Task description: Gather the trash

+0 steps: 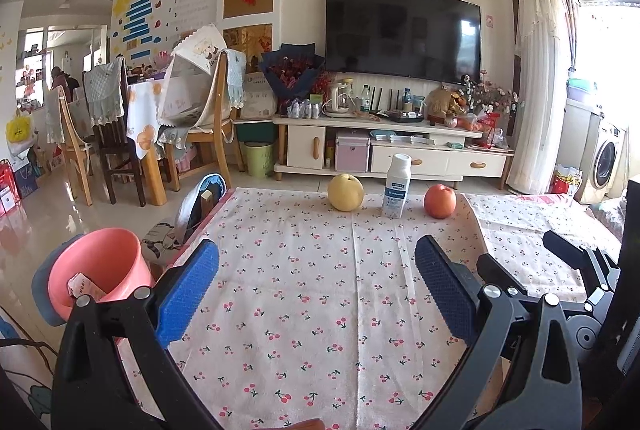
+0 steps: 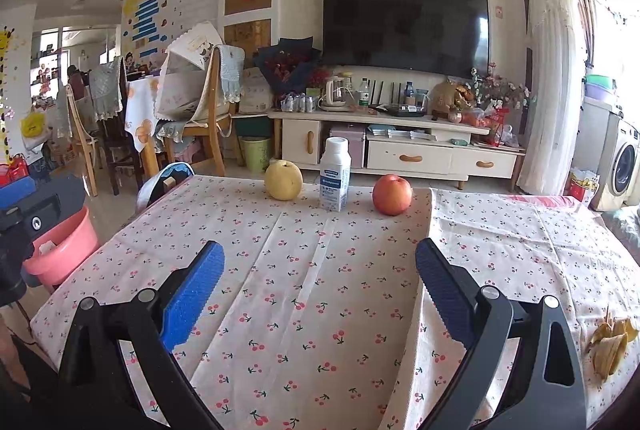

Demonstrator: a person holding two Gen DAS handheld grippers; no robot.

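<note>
A white plastic bottle [image 1: 397, 186] stands at the far edge of the cherry-print table [image 1: 304, 294], between a yellow pear [image 1: 345, 192] and a red apple [image 1: 440, 201]. A pink bin [image 1: 96, 266] with a scrap of paper inside sits off the table's left side. My left gripper [image 1: 316, 286] is open and empty above the cloth. My right gripper [image 2: 318, 286] is open and empty too. In the right wrist view the bottle [image 2: 335, 174], pear [image 2: 283, 180], apple [image 2: 392, 195] and bin [image 2: 64, 250] show, and yellow peel scraps [image 2: 610, 346] lie at the right edge.
A blue and grey bag [image 1: 200, 202] leans by the table's left far corner. Dining chairs [image 1: 208, 118] stand left, a TV cabinet [image 1: 392, 146] behind, a green bin [image 1: 259, 159] on the floor. The other gripper [image 1: 580, 266] sits at the right.
</note>
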